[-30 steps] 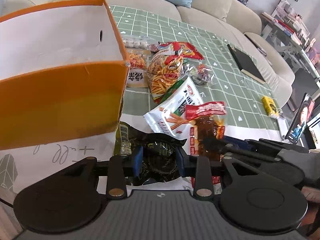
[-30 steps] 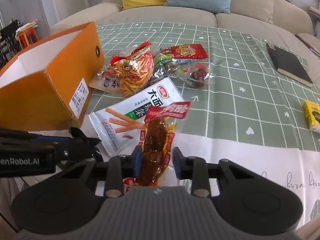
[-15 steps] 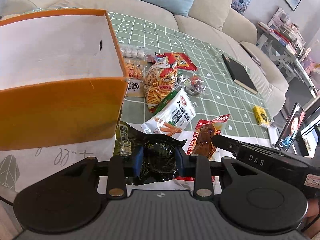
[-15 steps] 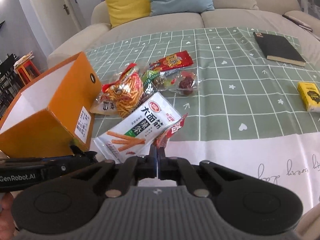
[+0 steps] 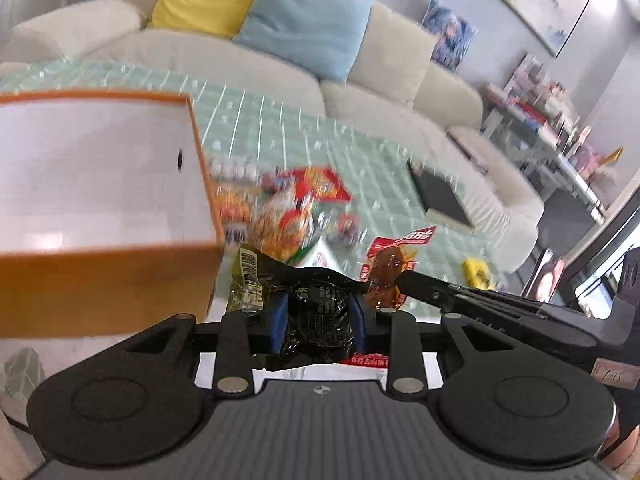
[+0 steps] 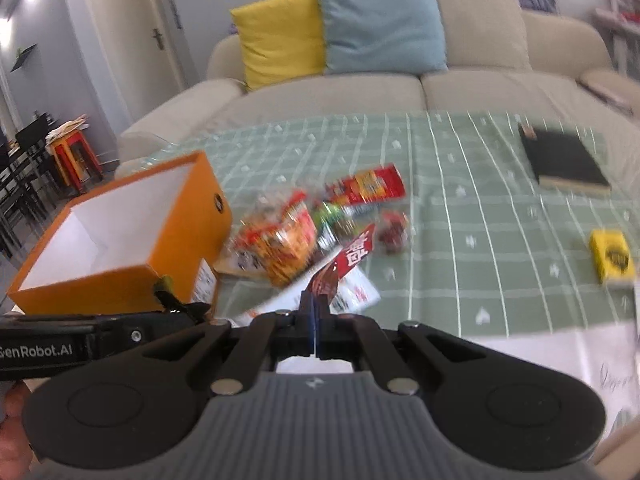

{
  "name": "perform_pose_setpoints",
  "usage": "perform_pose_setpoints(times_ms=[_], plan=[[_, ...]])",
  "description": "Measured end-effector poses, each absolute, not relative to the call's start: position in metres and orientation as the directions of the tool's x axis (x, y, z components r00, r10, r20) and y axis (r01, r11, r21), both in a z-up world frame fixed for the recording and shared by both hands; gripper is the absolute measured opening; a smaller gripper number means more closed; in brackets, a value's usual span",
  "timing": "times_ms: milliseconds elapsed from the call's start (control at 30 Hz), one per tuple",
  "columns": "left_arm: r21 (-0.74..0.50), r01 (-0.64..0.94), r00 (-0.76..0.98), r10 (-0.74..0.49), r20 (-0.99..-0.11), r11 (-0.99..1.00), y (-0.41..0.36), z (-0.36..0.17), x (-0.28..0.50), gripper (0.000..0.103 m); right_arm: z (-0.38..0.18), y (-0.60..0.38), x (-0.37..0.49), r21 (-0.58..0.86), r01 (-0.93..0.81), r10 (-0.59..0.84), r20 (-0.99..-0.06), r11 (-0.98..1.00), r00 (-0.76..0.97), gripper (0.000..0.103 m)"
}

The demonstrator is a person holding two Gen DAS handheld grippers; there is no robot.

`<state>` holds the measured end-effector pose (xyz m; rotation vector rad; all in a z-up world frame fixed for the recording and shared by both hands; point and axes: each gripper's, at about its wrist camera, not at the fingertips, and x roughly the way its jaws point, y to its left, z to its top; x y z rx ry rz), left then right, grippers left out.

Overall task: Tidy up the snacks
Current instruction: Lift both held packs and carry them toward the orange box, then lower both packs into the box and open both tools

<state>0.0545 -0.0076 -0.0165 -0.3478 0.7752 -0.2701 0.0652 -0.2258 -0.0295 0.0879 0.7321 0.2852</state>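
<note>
Dropping a packet is the main risk here, because both packets are held in the air above the desk point(image 6: 500, 216) and neither grip looks very safe. The right gripper point(image 6: 315, 320) has its fingers fully closed on only the lower edge of the red packet point(image 6: 340, 268), with brown meat inside. Most of this packet stands free above the fingers, so a quick swing could make the smooth plastic slide out, I think. The left gripper point(image 5: 318, 320) has its fingers only a little apart, pressing on both sides of a dark packet point(image 5: 316, 312) that is crumpled between the blue pads point(image 5: 279, 322). Its yellow-green end sticks out to the left, near the corner of the orange box point(image 5: 108, 280).

A second risk is a collision. In the left view the two grippers are very close, and the red packet is just beside the dark one; they could catch on each other on the way to the box. The box is open and looks empty, to the left of the other snacks point(image 6: 288, 240), which lie on the green cloth. A packet that hits the box edge could fall outside.
</note>
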Motion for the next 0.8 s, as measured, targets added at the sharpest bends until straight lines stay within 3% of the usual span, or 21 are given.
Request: perform_pose_setpoints(times_ms=[233, 433, 600, 800], plan=[[-0.415, 0.107, 0.796, -0.328, -0.509, 0.904, 0.012, 0.025, 0.048, 0.036, 0.022, -0.204, 0.079, 0.125, -0.328, 0.34, -0.559, 0.936, 0.756, 0.0], [-0.415, 0.017, 0.853, -0.23, -0.469, 0.91, 0.055, 0.045, 0.057, 0.035, 0.058, -0.164, 0.101, 0.085, -0.448, 0.429, -0.489, 0.89, 0.76, 0.0], [-0.391, -0.086, 0.835, -0.148, -0.53, 0.916, 0.092, 0.044, 0.07, 0.035, 0.054, -0.118, 0.126, 0.105, -0.539, 0.51, -0.511, 0.836, 0.692, 0.0], [-0.365, -0.156, 0.738, -0.137, -0.661, 0.918, 0.118, 0.013, 0.09, 0.035, 0.025, -0.067, 0.145, 0.047, -0.622, 0.522, -0.595, 0.782, 0.612, 0.0]])
